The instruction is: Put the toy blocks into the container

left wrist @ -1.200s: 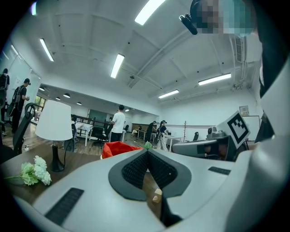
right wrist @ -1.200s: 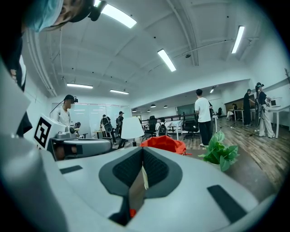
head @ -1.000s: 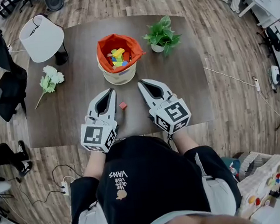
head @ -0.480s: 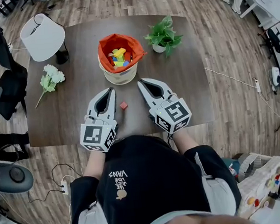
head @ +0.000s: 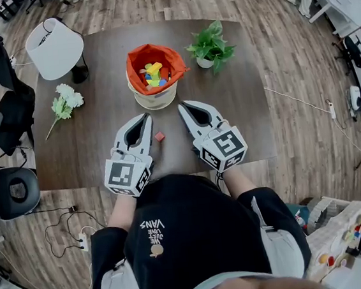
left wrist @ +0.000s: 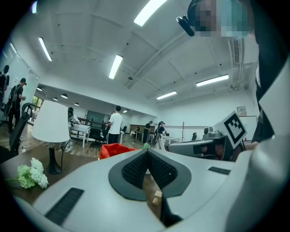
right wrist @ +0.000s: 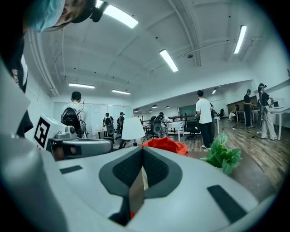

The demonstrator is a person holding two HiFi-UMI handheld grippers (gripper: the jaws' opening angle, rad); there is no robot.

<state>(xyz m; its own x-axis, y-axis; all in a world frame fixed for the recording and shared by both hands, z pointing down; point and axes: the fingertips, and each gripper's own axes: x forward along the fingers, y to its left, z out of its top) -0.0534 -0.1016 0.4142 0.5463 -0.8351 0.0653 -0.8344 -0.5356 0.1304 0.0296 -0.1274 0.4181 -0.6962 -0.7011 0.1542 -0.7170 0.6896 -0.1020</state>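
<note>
Dark brown bench (head: 242, 121), seen from steeply above. Over its near edge, side by side: left tongs (head: 147, 116) and right tongs (head: 180, 106), both aimed away from the body toward the container. Left tongs pressed together at the tips, pinching nothing; same seen in the left gripper view, with ribbed pads meeting at the front. Right tongs likewise pressed together and empty, pads meeting in the right gripper view.

Between the two pairs, flat on the bench: one small red toy block (head: 159, 136), just beside the left pair's inner jaw, clearly apart from the right pair, held by neither.

Just beyond the tips, near the bench's middle: a round cream container (head: 154, 99) with an orange cloth liner folded over its rim. Inside it, a heap of coloured blocks (head: 153, 71), with yellow, green and blue among them.

To the right of the container, a small potted green plant (head: 209, 44). At the far left corner, a table lamp (head: 54, 48) with a white shade. Nearer on the left side, a sprig of white flowers (head: 65, 100) lying flat.

Around the bench, a wooden floor (head: 287, 65); to the left, a black office chair (head: 11, 117).
</note>
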